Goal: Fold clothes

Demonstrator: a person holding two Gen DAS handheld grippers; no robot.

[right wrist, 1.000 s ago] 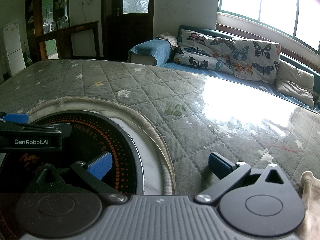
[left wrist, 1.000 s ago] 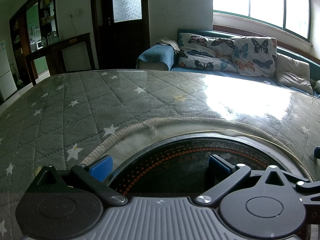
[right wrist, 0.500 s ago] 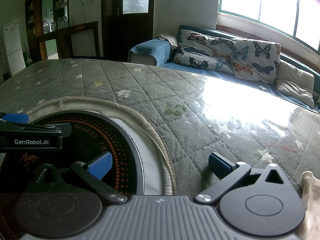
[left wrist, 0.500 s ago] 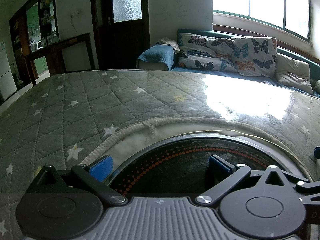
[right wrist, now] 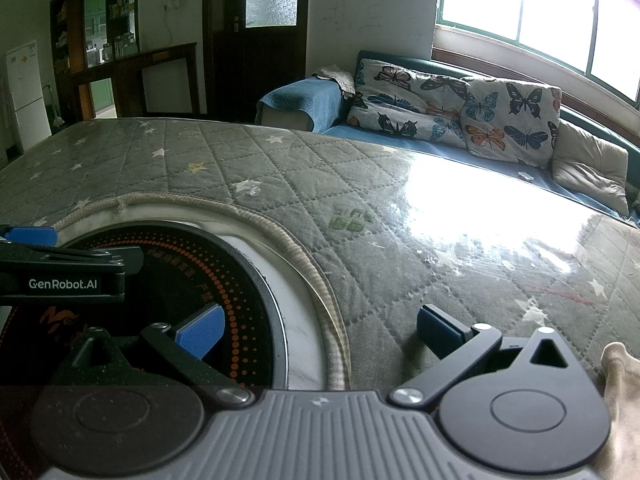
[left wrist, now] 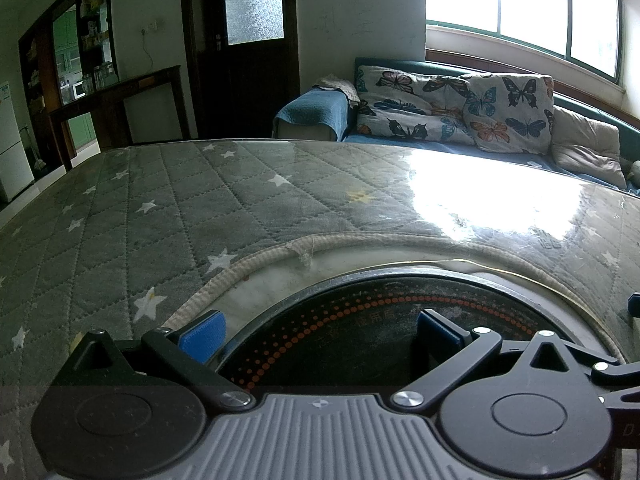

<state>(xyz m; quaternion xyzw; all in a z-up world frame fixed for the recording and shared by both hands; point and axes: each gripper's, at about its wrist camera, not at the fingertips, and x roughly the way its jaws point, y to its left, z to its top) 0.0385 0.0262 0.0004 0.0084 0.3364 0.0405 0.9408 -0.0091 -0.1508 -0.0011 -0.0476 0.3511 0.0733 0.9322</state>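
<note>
In the left wrist view, the left gripper [left wrist: 318, 338] sits low over a round black hob [left wrist: 360, 332] ringed with orange dots, set into the table. Its jaws stand wide apart with nothing between them; the blue left pad [left wrist: 202, 336] lies over the pale rim around the hob, the right pad over the dark glass. A frayed cord edge [left wrist: 300, 246] marks where the grey starred cloth [left wrist: 160, 216] is cut around the hob. Beyond the table, a sofa [left wrist: 460, 108] with butterfly cushions stands under a bright window. No clothing shows here.

In the right wrist view, the right gripper [right wrist: 320, 334] is also spread wide and holds nothing. Its left pad hangs over the hob, its right pad over the cloth. The other gripper crosses the far left edge, just beside this one. The only sign of the task's thing is a beige garment [right wrist: 618, 400] at the near right corner, partly hidden behind the gripper body; how it lies, or how much of it there is, cannot be told.

The folding looks not yet begun: both claws are empty and parked near the table's near edge. The next move likely calls for the right gripper to swing right and down to the garment, close on an edge, and draw it onto the open cloth away from the hob, where both grippers can spread it flat.
</note>
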